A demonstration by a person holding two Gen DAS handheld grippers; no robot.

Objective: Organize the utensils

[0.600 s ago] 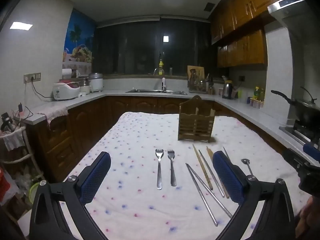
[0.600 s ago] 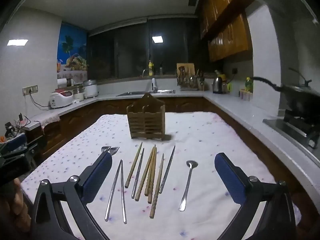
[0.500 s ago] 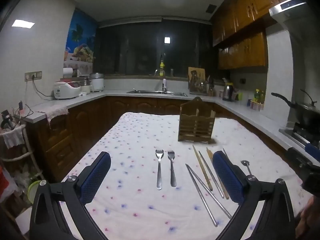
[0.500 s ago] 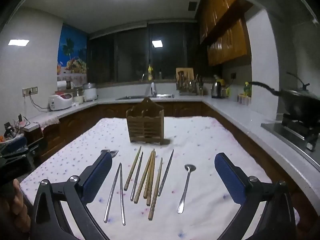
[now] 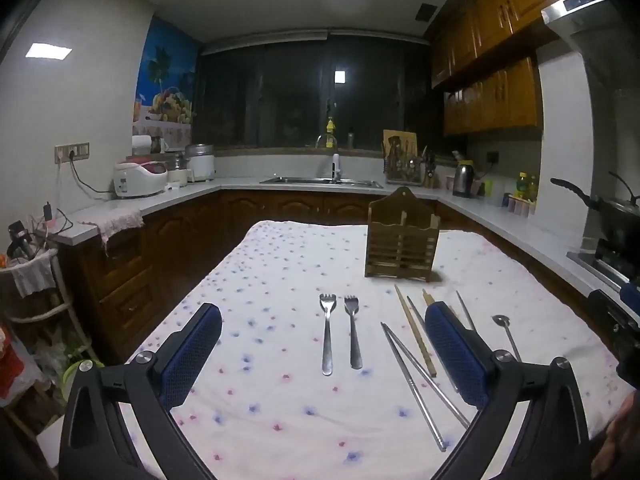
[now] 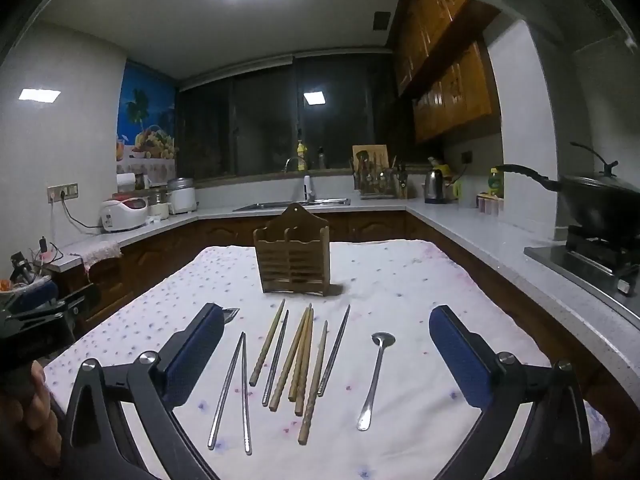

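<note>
Two metal forks [image 5: 338, 332] lie side by side on the flowered tablecloth [image 5: 280, 280], straight ahead of my open left gripper [image 5: 324, 354], which hovers above the near table with nothing between its pads. A wooden two-slot utensil holder [image 5: 401, 246] [image 6: 294, 258] stands upright at the far middle. In the right wrist view, several wooden and metal chopsticks [image 6: 294, 356] fan out in front of the holder, with a metal spoon [image 6: 374, 376] to their right. My right gripper [image 6: 326, 360] is open and empty above them. The left pad hides most of the forks there.
Kitchen counters [image 6: 460, 224] wrap around the table, with a sink [image 5: 320, 180] at the back, a rice cooker [image 5: 138, 178] on the left and a wok on a stove [image 6: 600, 208] on the right. A hand holds the other gripper at each view's edge.
Both views have tilted up slightly, so the table and utensils sit a little lower in frame. No utensil has moved and both grippers stay open.
</note>
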